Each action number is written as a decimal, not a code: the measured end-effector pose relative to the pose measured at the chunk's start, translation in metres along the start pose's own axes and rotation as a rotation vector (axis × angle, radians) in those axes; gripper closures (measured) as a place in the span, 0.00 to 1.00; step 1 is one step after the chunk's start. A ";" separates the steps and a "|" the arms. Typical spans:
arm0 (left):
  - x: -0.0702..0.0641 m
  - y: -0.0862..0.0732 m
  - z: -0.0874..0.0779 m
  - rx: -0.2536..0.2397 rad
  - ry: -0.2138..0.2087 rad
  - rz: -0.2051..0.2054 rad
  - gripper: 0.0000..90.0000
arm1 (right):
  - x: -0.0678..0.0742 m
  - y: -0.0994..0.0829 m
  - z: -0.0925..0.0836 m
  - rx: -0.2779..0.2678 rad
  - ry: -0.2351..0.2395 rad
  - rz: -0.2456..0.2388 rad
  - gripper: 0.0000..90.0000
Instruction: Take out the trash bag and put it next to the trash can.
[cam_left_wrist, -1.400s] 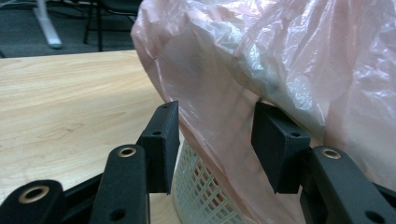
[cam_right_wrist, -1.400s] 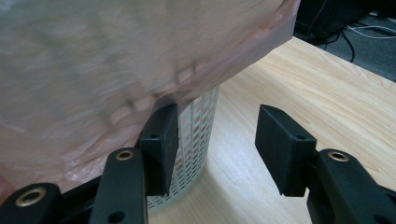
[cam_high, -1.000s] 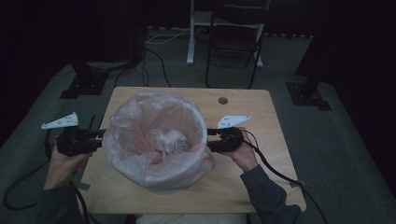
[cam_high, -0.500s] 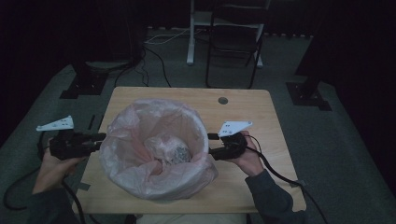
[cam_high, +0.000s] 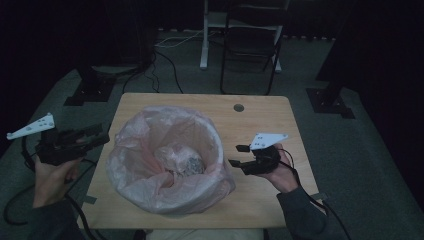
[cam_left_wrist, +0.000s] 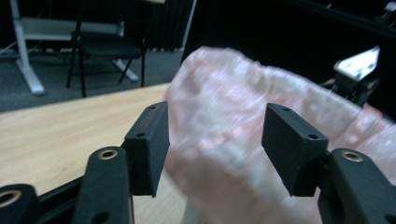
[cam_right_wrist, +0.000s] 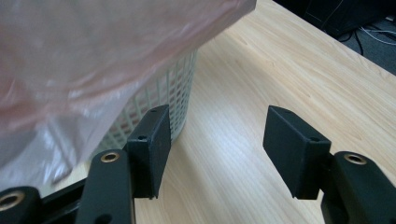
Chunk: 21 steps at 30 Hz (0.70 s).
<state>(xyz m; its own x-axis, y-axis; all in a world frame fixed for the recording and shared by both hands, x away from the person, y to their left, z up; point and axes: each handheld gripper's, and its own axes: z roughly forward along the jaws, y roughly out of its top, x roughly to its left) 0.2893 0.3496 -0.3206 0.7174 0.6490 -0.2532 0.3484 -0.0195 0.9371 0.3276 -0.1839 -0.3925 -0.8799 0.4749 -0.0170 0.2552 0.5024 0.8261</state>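
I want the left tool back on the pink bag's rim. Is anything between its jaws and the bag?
Nothing visible. The left tool is open and faces the pink bag directly, with only bare table beside it. The right tool sits off the bag's far side.

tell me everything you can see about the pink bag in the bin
The pink plastic bag is thin, translucent and crinkled. It lines a white lattice basket that stands upright on the wooden table, and its open mouth is folded out over the rim and hangs loosely down the sides. A crumpled wad lies at its bottom. The left gripper and the right gripper, both with open jaws, are beside it without holding it.
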 end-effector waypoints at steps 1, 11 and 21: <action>-0.003 0.002 0.001 -0.006 -0.007 0.005 0.45 | 0.000 -0.002 -0.001 0.000 -0.001 -0.004 0.45; -0.022 0.012 0.021 0.013 -0.004 0.038 0.41 | 0.006 -0.016 -0.004 0.011 0.034 -0.017 0.36; -0.027 0.012 0.030 0.036 -0.003 0.051 0.41 | 0.029 -0.024 0.000 0.017 0.084 -0.144 0.31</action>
<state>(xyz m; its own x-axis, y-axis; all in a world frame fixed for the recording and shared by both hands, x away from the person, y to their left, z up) 0.2918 0.3094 -0.3095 0.7367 0.6439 -0.2065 0.3332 -0.0800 0.9395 0.2963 -0.1817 -0.4127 -0.9382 0.3352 -0.0865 0.1304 0.5736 0.8087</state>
